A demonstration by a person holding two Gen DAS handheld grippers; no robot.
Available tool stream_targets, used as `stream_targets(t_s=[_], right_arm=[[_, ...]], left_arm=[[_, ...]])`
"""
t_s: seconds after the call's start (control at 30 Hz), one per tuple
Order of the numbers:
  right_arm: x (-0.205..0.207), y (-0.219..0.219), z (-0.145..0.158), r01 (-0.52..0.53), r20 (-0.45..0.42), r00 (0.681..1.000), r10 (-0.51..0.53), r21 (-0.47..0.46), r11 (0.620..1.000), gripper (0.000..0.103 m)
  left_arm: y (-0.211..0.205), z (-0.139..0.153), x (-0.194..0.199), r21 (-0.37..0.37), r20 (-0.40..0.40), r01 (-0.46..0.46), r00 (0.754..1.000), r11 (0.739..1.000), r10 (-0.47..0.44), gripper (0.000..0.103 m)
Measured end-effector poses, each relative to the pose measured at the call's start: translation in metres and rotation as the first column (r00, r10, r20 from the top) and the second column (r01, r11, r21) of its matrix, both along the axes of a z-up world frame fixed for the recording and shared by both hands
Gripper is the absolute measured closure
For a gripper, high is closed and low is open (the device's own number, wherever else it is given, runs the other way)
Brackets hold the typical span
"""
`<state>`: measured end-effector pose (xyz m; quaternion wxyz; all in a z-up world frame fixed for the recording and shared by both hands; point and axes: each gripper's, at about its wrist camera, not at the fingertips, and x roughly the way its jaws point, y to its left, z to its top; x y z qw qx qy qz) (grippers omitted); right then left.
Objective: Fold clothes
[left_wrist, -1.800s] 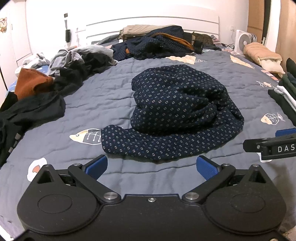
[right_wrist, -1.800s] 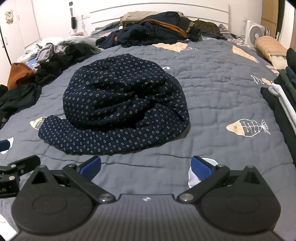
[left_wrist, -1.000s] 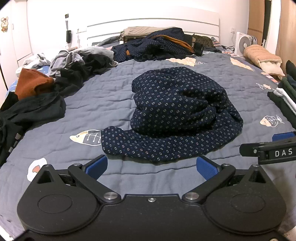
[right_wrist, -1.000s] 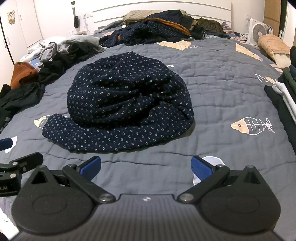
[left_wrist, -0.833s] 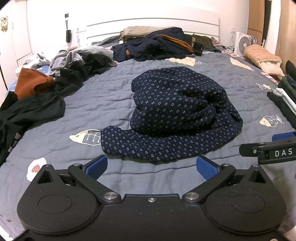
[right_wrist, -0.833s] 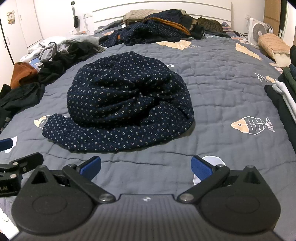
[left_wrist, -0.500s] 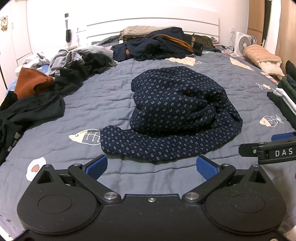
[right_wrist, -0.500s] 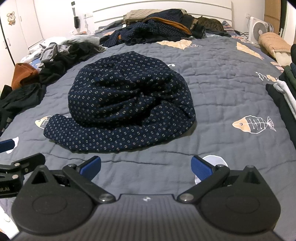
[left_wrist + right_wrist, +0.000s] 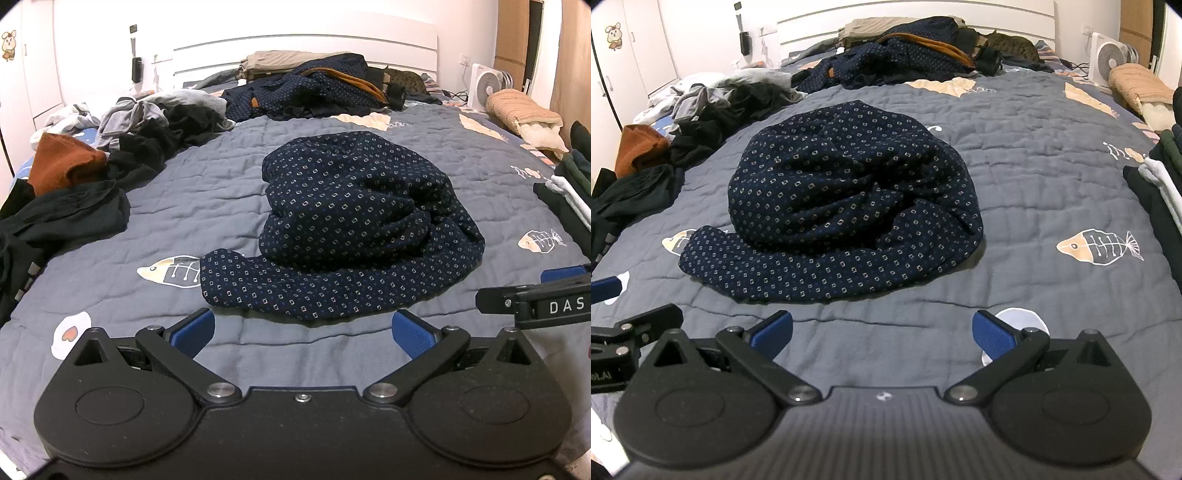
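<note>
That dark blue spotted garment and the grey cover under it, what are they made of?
The garment looks like soft, matte woven or knit cloth: it slumps in loose folds and shows no shine. The bed cover looks like padded quilted cotton, puckered along stitched lines, with printed fish. The exact fibres cannot be told.

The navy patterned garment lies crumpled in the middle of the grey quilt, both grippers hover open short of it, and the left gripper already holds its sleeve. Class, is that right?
Not quite. The navy patterned garment does lie crumpled mid-quilt, and both grippers are open, but the left gripper holds nothing: the left wrist view shows its jaws spread apart over bare quilt, short of the sleeve end. The right gripper is likewise empty.
</note>
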<state>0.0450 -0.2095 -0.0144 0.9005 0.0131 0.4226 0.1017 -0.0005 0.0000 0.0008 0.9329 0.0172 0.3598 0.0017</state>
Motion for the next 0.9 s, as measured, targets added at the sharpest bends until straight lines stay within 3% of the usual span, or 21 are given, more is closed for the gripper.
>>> stream_targets(t_s=[0.9], right_arm=[[0.0009,0.0031,-0.0017,-0.009,0.021,1.000,0.009,-0.004,1.000,0.000]], left_arm=[[0.0016,-0.0012,0.0003,-0.025,-0.011,0.009,1.000,1.000,-0.009,0.000]])
